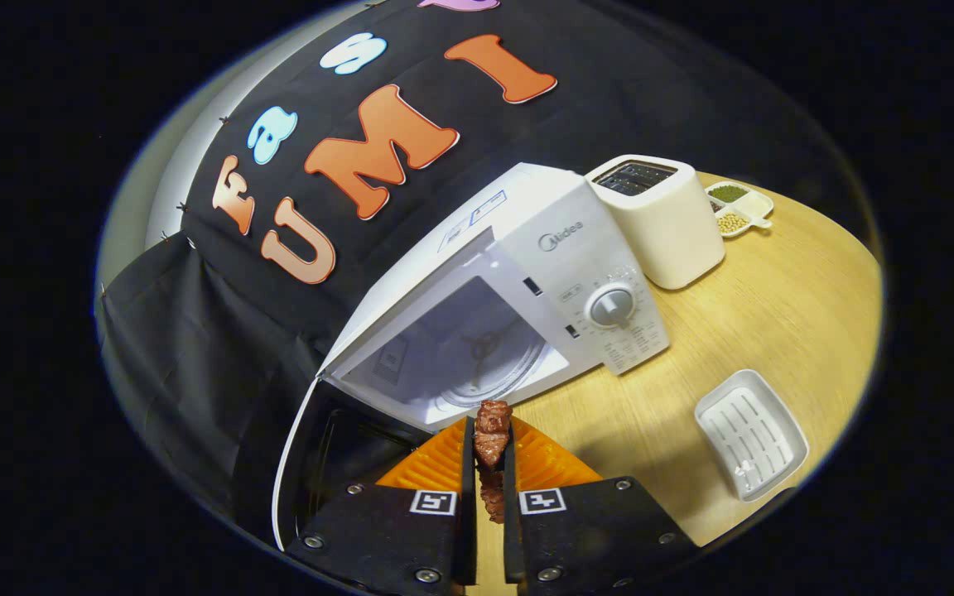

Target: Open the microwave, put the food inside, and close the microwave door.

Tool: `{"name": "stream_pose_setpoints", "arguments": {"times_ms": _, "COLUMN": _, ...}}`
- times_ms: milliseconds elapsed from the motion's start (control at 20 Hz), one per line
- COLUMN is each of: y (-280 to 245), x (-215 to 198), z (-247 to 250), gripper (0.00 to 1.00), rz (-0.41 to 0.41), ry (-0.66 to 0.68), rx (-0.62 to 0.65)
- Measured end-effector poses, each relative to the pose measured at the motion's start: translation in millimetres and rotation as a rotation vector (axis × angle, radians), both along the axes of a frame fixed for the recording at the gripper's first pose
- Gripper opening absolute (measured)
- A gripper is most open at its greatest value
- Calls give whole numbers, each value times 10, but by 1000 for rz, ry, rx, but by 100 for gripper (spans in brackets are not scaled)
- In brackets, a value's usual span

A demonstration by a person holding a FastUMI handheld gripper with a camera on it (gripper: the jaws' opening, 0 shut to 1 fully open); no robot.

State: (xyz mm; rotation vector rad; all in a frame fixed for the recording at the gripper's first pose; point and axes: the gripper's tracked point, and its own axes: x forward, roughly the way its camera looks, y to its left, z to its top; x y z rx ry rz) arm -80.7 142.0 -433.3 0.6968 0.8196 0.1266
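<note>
My gripper (491,439) is shut on a brown, chunky piece of meat (492,432) that sticks out past the fingertips. Just ahead stands the white microwave (556,248) with its door (311,463) swung wide open to the left of my fingers. Its lit cavity holds a glass turntable (489,352), bare, a short way beyond the meat. The control panel with a round knob (611,305) is to the right of the cavity. The view is tilted, so the microwave looks slanted.
A white toaster (663,219) stands right of the microwave. Behind it lies a small divided dish (740,207) with beans. A white ribbed tray (750,432) rests on the wooden table (775,314) to the right of my fingers.
</note>
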Motion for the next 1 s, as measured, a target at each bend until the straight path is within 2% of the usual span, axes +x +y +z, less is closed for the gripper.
{"name": "stream_pose_setpoints", "arguments": {"times_ms": 200, "y": 327, "x": 268, "z": -27, "gripper": 13, "rz": -80, "ry": -40, "rx": 37}}
{"name": "stream_pose_setpoints", "arguments": {"times_ms": 550, "y": 464, "x": 927, "z": -213, "gripper": 13, "rz": -337, "ry": -100, "rx": 122}}
{"name": "stream_pose_setpoints", "arguments": {"times_ms": 1000, "y": 723, "x": 1341, "z": -746, "gripper": 13, "rz": -480, "ry": -86, "rx": 132}}
